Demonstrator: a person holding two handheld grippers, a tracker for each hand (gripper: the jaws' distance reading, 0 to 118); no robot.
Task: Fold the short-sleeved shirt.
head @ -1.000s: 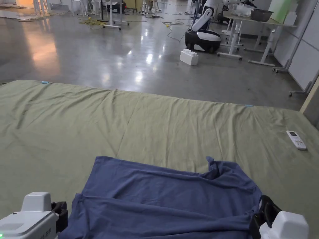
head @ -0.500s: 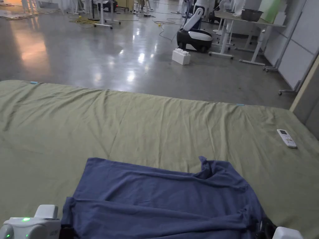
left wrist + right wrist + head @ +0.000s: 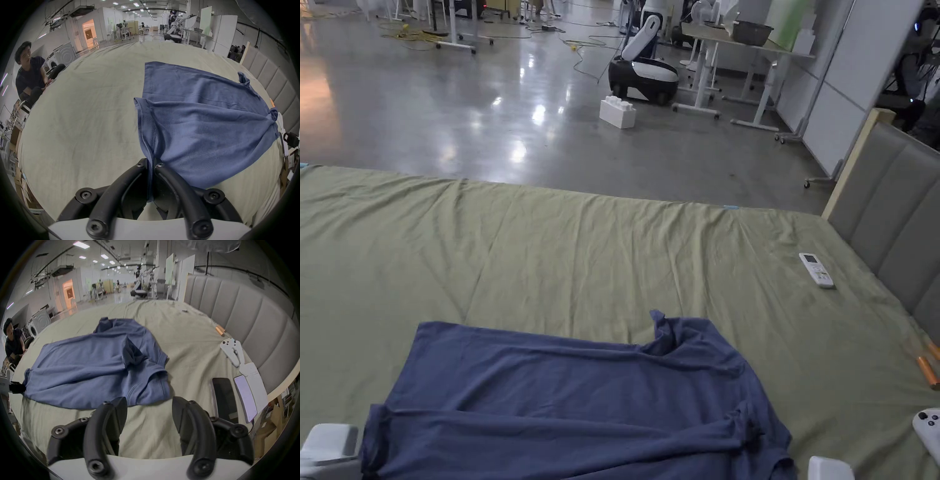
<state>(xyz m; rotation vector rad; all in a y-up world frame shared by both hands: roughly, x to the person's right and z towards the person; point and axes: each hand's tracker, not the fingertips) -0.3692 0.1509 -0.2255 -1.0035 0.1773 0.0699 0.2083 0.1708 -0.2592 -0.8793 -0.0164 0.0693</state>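
A blue short-sleeved shirt [image 3: 562, 400] lies on the green bed sheet [image 3: 562, 250], partly folded over itself, with a sleeve bunched at its right end [image 3: 146, 374]. My left gripper [image 3: 151, 164] is shut on the shirt's left edge, the cloth pinched between both jaws and pulled taut; its white body [image 3: 325, 447] sits at the bottom left of the head view. My right gripper [image 3: 148, 400] stands open just short of the shirt's near right hem, with only sheet between its jaws. From the left gripper view, the right gripper [image 3: 290, 139] shows past the shirt's far corner.
A white remote [image 3: 816, 270], an orange tube [image 3: 927, 372] and a white controller [image 3: 928, 431] lie by the padded headboard [image 3: 894, 206]. Two phones [image 3: 225, 400] rest on the sheet right of my right gripper. A person [image 3: 29, 74] sits at the bed's left side.
The head camera has swung right, bringing the headboard into view. Both grippers have drawn back toward the near edge. The right gripper, earlier at the shirt's right corner, now stands open off it.
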